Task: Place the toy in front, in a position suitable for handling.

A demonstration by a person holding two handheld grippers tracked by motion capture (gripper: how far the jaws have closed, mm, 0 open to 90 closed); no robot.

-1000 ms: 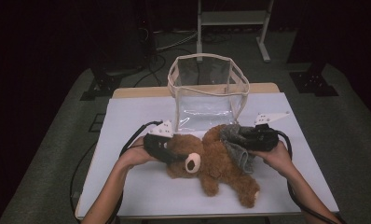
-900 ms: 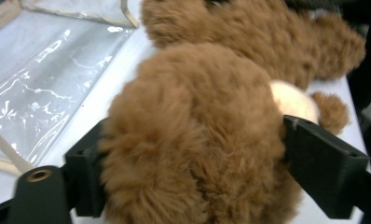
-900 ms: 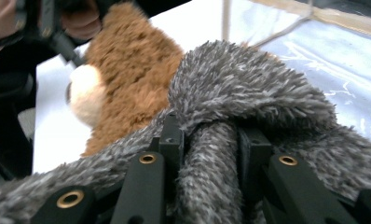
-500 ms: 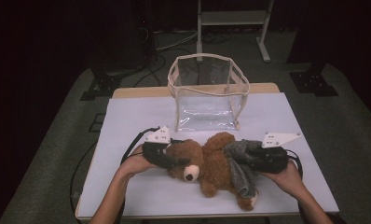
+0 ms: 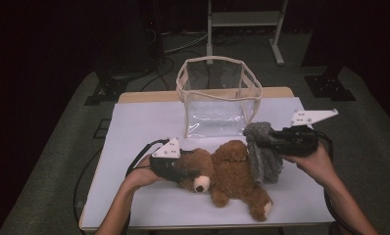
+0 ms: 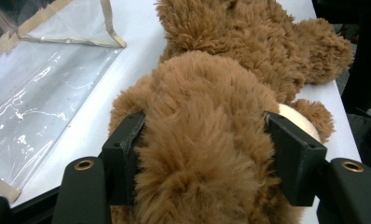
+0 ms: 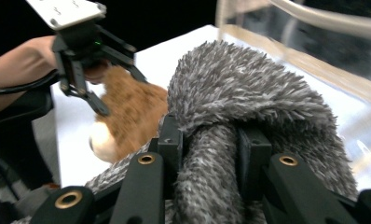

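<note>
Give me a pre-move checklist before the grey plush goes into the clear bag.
1. Right gripper clamped on the grey plush toy: ok, its jaws squeeze a fold of grey fur.
2. Left gripper pinning the brown teddy bear: ok, its jaws have just been closing and press the bear's head from both sides.
3. Grey plush free of the bear: not ok, it hangs against the bear's back in the high view.
4. Clear bag upright with mouth open: ok.
5. Bag interior empty: ok, nothing shows through its walls.
6. Path from plush to bag mouth over the white table: ok, nothing stands between.
</note>
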